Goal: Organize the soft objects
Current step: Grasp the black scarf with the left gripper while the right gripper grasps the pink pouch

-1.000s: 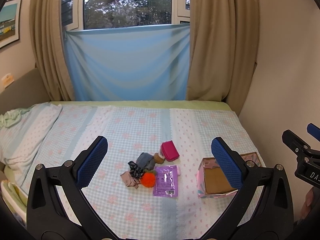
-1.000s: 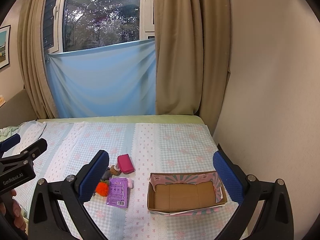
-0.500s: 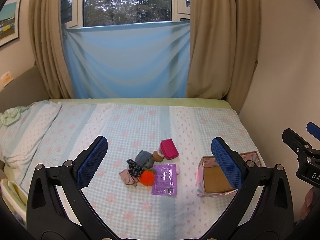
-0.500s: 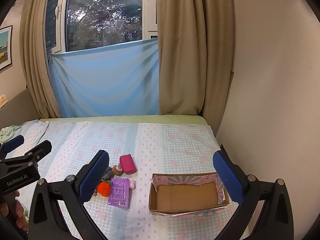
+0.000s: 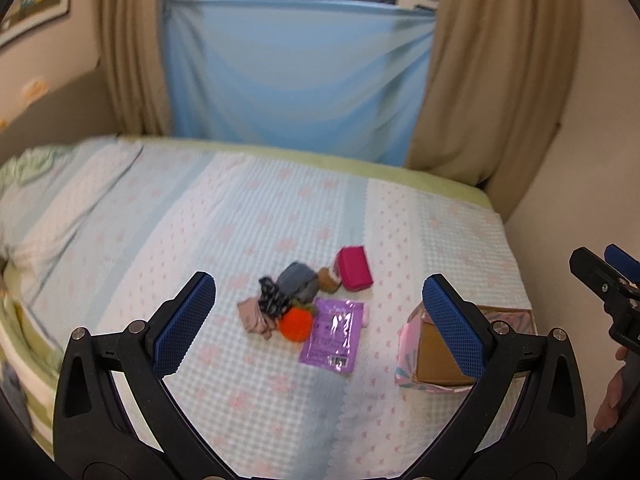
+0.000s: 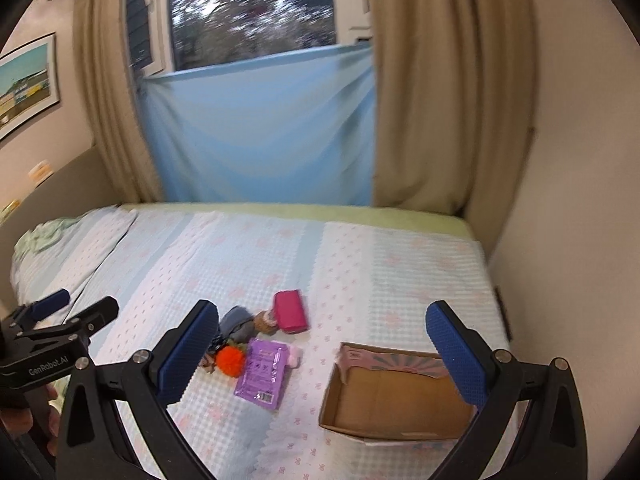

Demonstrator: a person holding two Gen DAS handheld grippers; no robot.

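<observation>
A small pile of soft things lies on the bed: an orange pompom [image 5: 295,323] [image 6: 230,361], a purple packet [image 5: 334,334] [image 6: 263,373], a magenta pouch [image 5: 354,268] [image 6: 292,311], a grey-blue cloth [image 5: 297,281] [image 6: 237,322], a dark patterned scrunchie [image 5: 270,294] and a pale pink cloth [image 5: 253,316]. An open cardboard box [image 5: 439,354] [image 6: 394,394] with pink sides sits to their right, empty. My left gripper [image 5: 320,323] hangs open above the pile, holding nothing. My right gripper [image 6: 323,352] is open too, above the gap between pile and box.
The bed [image 5: 168,240] has a pale blue checked cover and meets the wall [image 6: 568,200] on the right. A pillow [image 5: 28,168] lies far left. Curtains [image 6: 440,100] and a blue sheet [image 5: 296,80] hang behind. A hand [image 6: 24,420] holds the left gripper.
Both grippers have tilted down and moved closer to the bed, so the pile and box look larger and nearer. Both stay open. Nothing on the bed has moved.
</observation>
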